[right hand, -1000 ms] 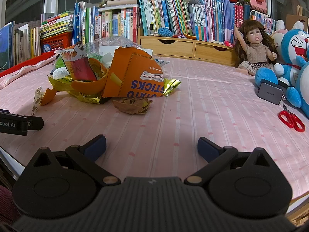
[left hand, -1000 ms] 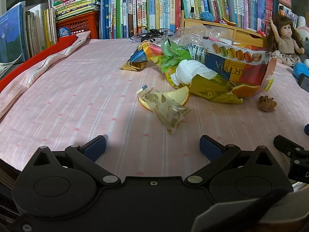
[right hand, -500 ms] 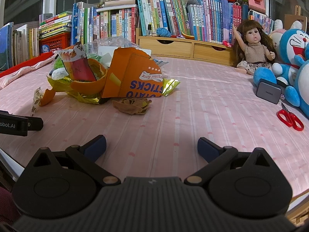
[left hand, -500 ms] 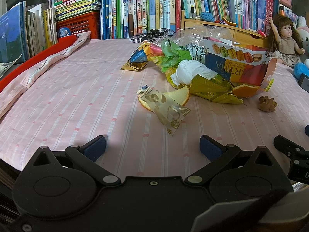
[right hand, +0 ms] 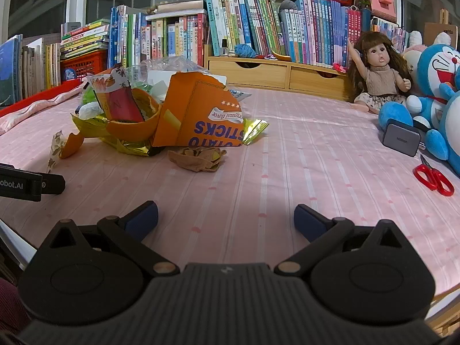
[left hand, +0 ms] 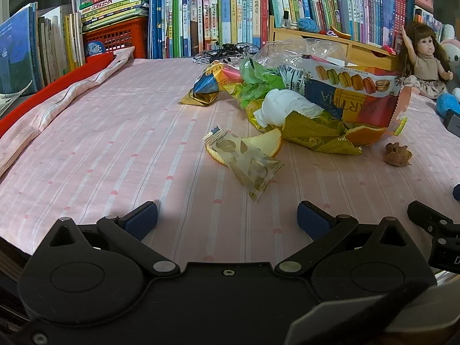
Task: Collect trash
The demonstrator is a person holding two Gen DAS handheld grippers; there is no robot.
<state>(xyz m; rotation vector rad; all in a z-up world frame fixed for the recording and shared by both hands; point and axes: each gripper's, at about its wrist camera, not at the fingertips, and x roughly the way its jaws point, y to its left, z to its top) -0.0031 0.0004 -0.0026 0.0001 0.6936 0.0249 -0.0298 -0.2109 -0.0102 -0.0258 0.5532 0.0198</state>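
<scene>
left gripper (left hand: 227, 215) spread wide, empty, low over the bedsheet (left hand: 100, 149) facing the clear snack wrapper (left hand: 250, 166) | right gripper (right hand: 225, 215) also wide, empty; crumpled brown paper (right hand: 198, 156) just ahead | trash pile (left hand: 310, 109) sits mid-bed; I judge nothing collected yet

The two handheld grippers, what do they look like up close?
Both look alike: the left gripper and right gripper have matte black bodies, two round black discs, silver pivot pins, angled black linkage arms and dark blue pads. The right body is ribbed. A black side bar shows white lettering.
</scene>
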